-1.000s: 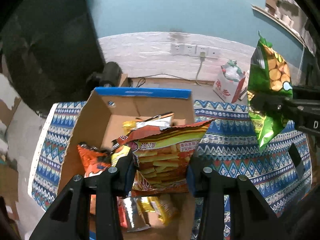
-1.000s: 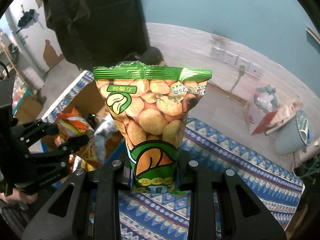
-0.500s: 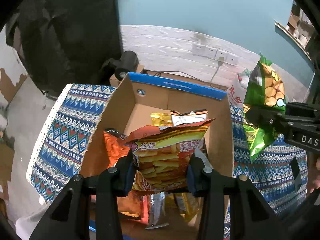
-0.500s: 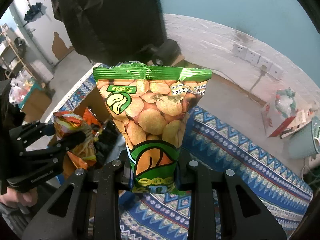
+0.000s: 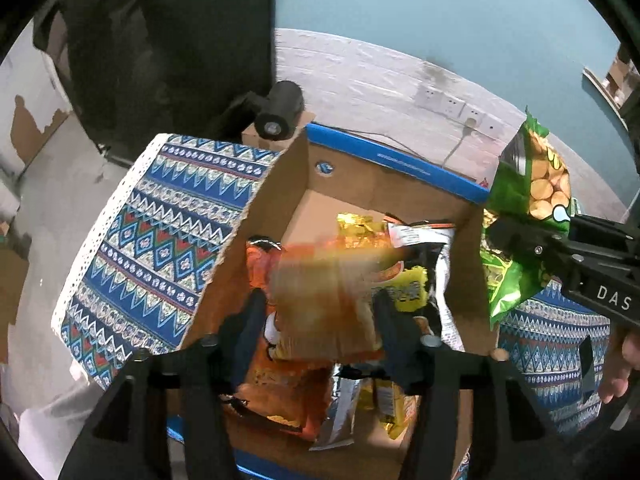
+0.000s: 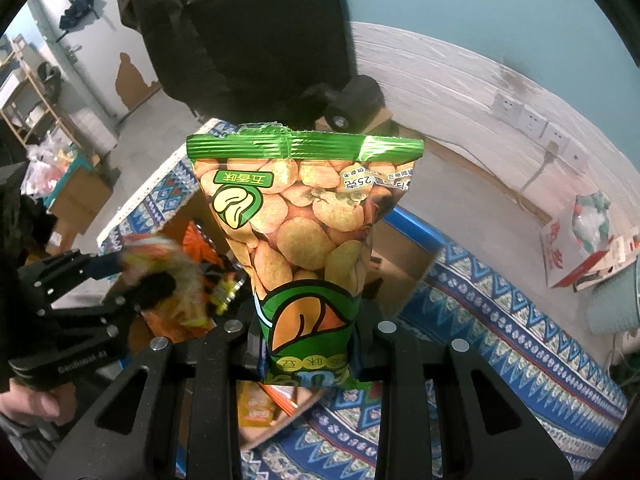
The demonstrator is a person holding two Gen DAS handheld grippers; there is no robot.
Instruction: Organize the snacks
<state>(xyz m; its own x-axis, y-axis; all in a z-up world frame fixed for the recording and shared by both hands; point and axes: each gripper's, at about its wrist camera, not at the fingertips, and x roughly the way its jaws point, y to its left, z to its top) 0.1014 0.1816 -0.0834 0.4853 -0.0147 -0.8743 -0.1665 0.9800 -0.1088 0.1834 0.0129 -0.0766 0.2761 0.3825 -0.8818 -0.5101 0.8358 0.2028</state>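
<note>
My left gripper (image 5: 320,312) hangs over the open cardboard box (image 5: 276,200). Its fingers stand a little wider than the orange-yellow chip bag (image 5: 324,300) between them, which shows motion-blurred above the snacks in the box. My right gripper (image 6: 304,332) is shut on a green bean snack bag (image 6: 296,240) and holds it upright in the air beside the box's right wall. That green bag also shows in the left wrist view (image 5: 524,208). In the right wrist view the left gripper (image 6: 152,280) and the blurred chip bag (image 6: 172,268) show at the left.
The box holds several snack packets, orange (image 5: 276,392), yellow (image 5: 360,228) and silver (image 5: 436,264). It stands on a blue patterned cloth (image 5: 160,248). A black cylinder (image 5: 278,110) sits behind the box. A red-white package (image 6: 588,240) lies on the floor by the wall.
The left gripper moved further over the box and its fingers spread; the chip bag is now blurred and slipping down. The right gripper carried the green bag closer to the box.
</note>
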